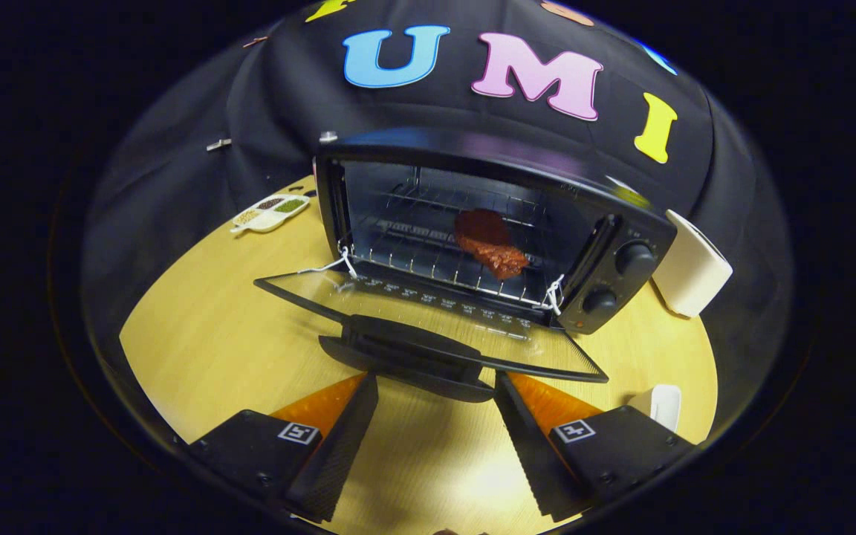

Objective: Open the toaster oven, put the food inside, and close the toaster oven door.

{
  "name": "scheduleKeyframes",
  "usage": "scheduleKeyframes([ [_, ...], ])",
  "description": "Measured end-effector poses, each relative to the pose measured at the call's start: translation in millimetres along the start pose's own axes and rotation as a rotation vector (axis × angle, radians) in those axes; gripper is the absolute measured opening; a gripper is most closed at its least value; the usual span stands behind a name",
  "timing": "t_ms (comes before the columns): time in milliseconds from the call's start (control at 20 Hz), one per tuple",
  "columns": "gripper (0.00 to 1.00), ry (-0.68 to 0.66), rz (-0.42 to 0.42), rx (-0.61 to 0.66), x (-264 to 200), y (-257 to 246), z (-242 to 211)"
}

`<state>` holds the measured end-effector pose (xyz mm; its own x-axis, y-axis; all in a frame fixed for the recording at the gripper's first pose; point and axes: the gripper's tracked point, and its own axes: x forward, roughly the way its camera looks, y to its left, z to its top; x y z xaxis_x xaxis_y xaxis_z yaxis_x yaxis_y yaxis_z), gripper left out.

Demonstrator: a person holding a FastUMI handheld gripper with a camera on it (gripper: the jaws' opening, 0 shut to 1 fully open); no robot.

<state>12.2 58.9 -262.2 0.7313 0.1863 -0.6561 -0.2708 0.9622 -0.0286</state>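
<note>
The black toaster oven (472, 156) stands on the wooden table ahead of me with its glass door (428, 316) folded down flat toward me. A reddish-brown piece of food (491, 244) lies on the wire rack (428, 253) inside, toward the right. The door's black handle (406, 353) sits just ahead of my fingertips. My gripper (435, 386) is open, its fingers (339, 438) spread wide on either side of the handle's near edge, with nothing between them but bare table.
A white tray with seeds or spices (272, 212) lies left of the oven at the table's back. A white box-like object (692, 271) stands right of the oven, and a small white item (662, 405) sits near my right finger. The table edge (146, 379) curves at the left.
</note>
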Motion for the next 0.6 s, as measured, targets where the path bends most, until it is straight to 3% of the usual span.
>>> scheduleKeyframes([
  [200, 0.98, -0.088, 0.019, 0.018, -13.0, 0.7, 29.5],
  [600, 0.99, -0.212, -0.027, 0.000, -10.4, -19.4, 112.8],
])
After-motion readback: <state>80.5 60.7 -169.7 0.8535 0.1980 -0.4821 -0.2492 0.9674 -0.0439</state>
